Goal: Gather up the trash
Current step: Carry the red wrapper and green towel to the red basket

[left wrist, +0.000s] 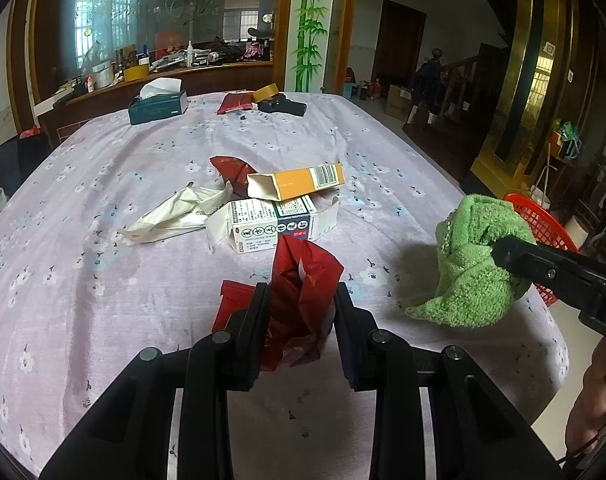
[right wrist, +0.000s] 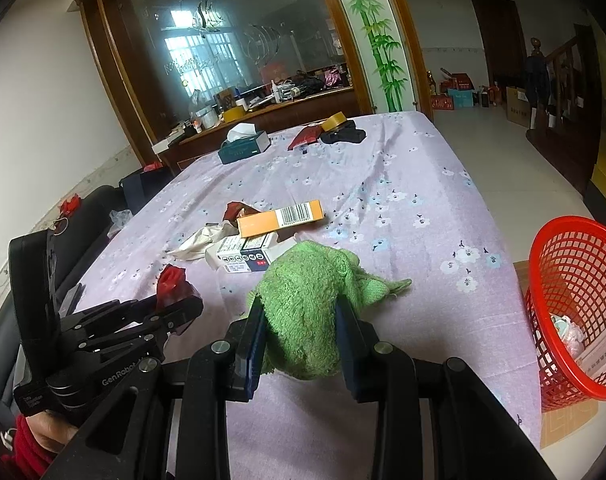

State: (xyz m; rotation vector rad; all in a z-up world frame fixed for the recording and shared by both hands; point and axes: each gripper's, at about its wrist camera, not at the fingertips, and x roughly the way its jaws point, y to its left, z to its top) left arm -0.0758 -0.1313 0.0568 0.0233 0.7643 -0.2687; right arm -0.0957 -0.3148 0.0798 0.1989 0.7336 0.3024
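My left gripper (left wrist: pixel 301 300) is shut on a crumpled red wrapper (left wrist: pixel 303 280) just above the tablecloth; it shows in the right wrist view (right wrist: pixel 175 280) too. My right gripper (right wrist: pixel 301 312) is shut on a green cloth (right wrist: pixel 307 304), held over the table's right side; the cloth also shows in the left wrist view (left wrist: pixel 475 264). Further up the table lie a white box (left wrist: pixel 275 220), an orange box (left wrist: pixel 299 180), a white crumpled wrapper (left wrist: pixel 175 212) and another red wrapper (left wrist: pixel 233 170). A red mesh basket (right wrist: pixel 575 304) stands off the table's right edge, holding some trash.
At the far end of the table (left wrist: pixel 103 280) are a tissue box (left wrist: pixel 159 106), a red packet (left wrist: pixel 235 102), a tape roll (left wrist: pixel 265 92) and a black object (left wrist: pixel 283 106). A dark chair (right wrist: pixel 95 216) stands at the left side. A cluttered counter is behind.
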